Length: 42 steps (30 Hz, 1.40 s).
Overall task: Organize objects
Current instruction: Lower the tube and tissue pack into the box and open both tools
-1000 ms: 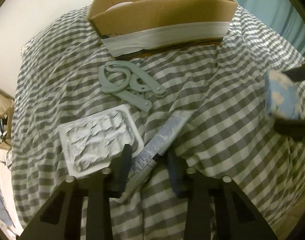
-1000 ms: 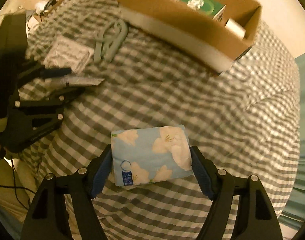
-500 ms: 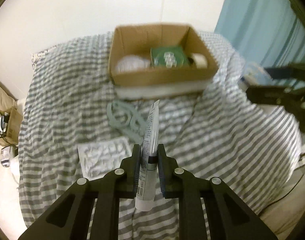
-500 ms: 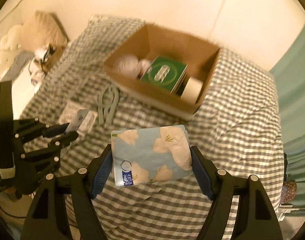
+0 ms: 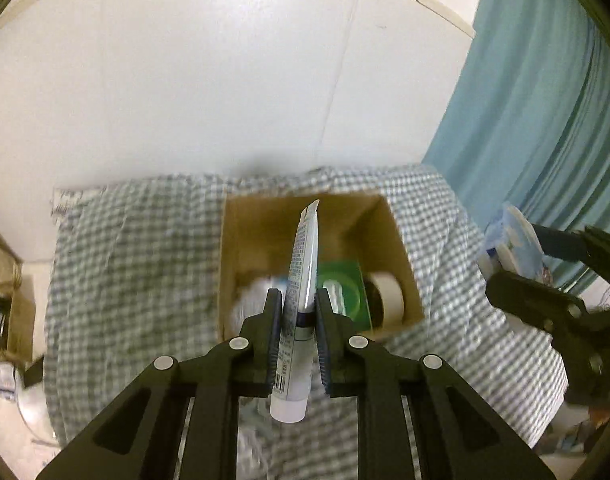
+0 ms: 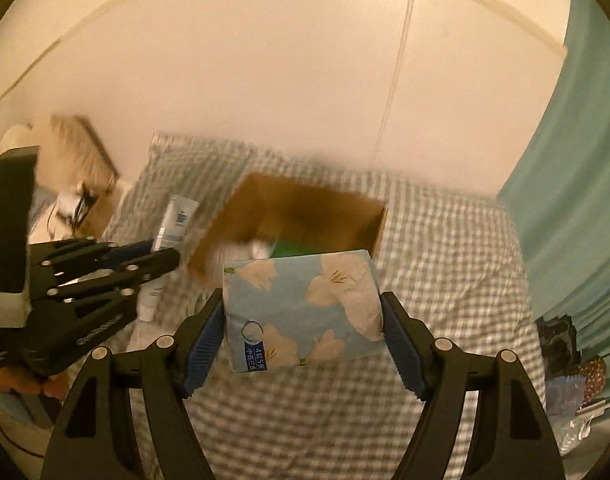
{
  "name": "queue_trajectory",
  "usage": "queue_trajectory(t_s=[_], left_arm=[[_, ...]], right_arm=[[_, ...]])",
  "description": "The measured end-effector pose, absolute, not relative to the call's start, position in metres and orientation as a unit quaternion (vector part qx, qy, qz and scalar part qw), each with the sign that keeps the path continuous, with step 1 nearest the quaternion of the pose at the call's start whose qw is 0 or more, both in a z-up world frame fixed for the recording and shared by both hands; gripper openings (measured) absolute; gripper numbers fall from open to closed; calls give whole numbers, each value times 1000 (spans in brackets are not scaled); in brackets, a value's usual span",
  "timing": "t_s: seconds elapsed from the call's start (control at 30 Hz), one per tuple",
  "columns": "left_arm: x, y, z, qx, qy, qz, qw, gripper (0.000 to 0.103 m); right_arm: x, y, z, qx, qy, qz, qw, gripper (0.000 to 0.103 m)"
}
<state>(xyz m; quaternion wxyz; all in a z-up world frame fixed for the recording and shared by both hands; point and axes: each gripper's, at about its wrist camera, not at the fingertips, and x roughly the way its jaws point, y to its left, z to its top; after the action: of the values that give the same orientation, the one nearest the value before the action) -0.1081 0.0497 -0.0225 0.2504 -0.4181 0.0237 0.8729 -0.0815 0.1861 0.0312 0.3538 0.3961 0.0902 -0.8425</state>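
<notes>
My left gripper (image 5: 298,312) is shut on a white tube (image 5: 301,280) and holds it upright in the air, in line with the open cardboard box (image 5: 401,256). My right gripper (image 6: 301,312) is shut on a blue floral tissue pack (image 6: 301,312), raised above the checked cloth (image 6: 445,248), with the box (image 6: 379,222) beyond it. The left gripper with the tube (image 6: 175,220) also shows in the right wrist view. The right gripper with the pack (image 5: 513,240) shows at the right of the left wrist view.
The box holds a green packet (image 5: 345,292), a roll of tape (image 5: 389,300) and a blurred white object (image 5: 249,304). A teal curtain (image 5: 545,120) hangs at the right. A white wall stands behind the table. Clutter (image 6: 565,360) lies low at the right.
Both grippers have risen well above the table with their loads. The left gripper closed on the tube and lifted it off the cloth. The box now sits lower and farther in both views.
</notes>
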Motion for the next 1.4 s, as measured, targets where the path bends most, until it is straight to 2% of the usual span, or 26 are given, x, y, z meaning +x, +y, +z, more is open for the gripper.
queue_trajectory(t_s=[0.23,0.5,0.67,0.8,0.87,0.93,1.0,1.03,1.07,1.23,1.4], left_arm=[[-161,70,-18,-378,49,885,267,16],[-210,68,-78,-438,30,863,249,16],[-210,76,-95,-445,42,859,251,16],[-213,74,-94,-450,32,858,248,17],[-212,71,-90,-453,30,857,244,19],[-207,69,-85,-451,33,858,242,29],[-198,62,-77,-442,39,864,236,61],[-194,58,-73,-437,39,868,232,66],[-188,52,-68,-429,38,874,225,70],[-165,27,-43,-419,30,883,207,73],[-130,4,-14,-395,33,900,182,86]], right_arm=[[-133,153,37,388,43,-862,323,74],[-193,121,-28,462,-4,-841,283,74],[-207,114,-46,474,-16,-839,267,76],[-204,122,-43,464,-25,-850,249,89],[-202,129,-35,453,-27,-857,246,91],[-199,134,-26,446,-26,-860,246,92],[-192,139,-18,439,-24,-865,244,92],[-188,142,-13,435,-22,-867,243,92],[-183,147,-8,431,-22,-868,243,92],[-157,167,15,419,-27,-874,243,92],[-125,181,40,393,-21,-887,240,92]])
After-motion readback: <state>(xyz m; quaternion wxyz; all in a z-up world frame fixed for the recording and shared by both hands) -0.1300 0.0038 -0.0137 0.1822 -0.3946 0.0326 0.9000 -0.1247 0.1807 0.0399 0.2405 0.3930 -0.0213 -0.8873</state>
